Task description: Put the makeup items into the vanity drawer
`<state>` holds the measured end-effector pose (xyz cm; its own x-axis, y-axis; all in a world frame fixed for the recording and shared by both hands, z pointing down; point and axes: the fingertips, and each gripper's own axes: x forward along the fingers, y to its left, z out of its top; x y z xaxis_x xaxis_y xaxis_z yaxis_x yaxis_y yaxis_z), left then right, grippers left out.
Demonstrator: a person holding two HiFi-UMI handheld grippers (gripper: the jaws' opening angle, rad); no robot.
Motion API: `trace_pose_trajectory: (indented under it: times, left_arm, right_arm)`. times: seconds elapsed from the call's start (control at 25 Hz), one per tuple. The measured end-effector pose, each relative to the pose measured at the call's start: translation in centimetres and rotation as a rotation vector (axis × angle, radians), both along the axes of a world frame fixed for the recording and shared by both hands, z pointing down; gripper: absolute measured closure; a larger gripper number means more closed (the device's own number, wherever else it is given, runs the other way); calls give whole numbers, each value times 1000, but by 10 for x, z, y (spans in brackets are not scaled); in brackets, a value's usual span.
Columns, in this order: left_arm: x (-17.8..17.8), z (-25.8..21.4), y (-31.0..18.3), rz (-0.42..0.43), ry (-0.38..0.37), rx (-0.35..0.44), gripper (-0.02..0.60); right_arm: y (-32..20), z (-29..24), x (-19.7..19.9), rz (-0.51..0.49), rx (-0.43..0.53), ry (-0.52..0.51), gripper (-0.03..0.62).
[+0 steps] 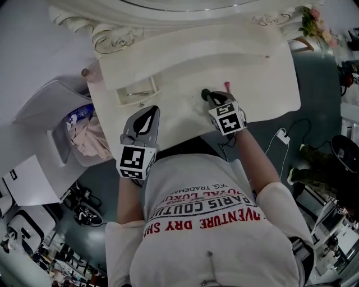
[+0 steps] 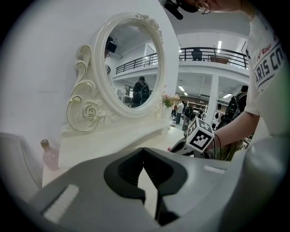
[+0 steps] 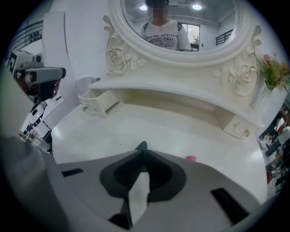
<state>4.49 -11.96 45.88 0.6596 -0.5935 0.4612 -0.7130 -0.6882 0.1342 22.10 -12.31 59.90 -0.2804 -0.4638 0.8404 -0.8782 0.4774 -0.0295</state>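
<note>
Right gripper (image 3: 141,153) pinches slim dark-green item (image 3: 142,146) over glossy vanity (image 3: 181,129)

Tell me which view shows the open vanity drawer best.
The head view: it looks down into the open drawer, so its inside shows. The right gripper view shows only its front and side. The left gripper view does not show it.

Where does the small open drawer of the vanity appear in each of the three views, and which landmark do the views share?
Head view: the open drawer is left of centre, on the left part of the vanity.
Left gripper view: not in it.
Right gripper view: it is at the left, under the left end of the shelf.
Shared landmark: the mirror frame, at the top edge, upper left, top centre.
</note>
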Motion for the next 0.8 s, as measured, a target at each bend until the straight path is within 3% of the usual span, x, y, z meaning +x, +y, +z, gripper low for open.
trace_pose_trajectory:
  times: [0.36, 0.8]
  left_arm:
    - [-38, -19, 4, -86, 14, 52, 571]
    - [-119, -37, 11, -249, 12, 106, 571]
  right_arm:
    - [-19, -40, -45, -119, 87, -12, 563]
    - [-57, -99, -146, -285, 250, -61, 563]
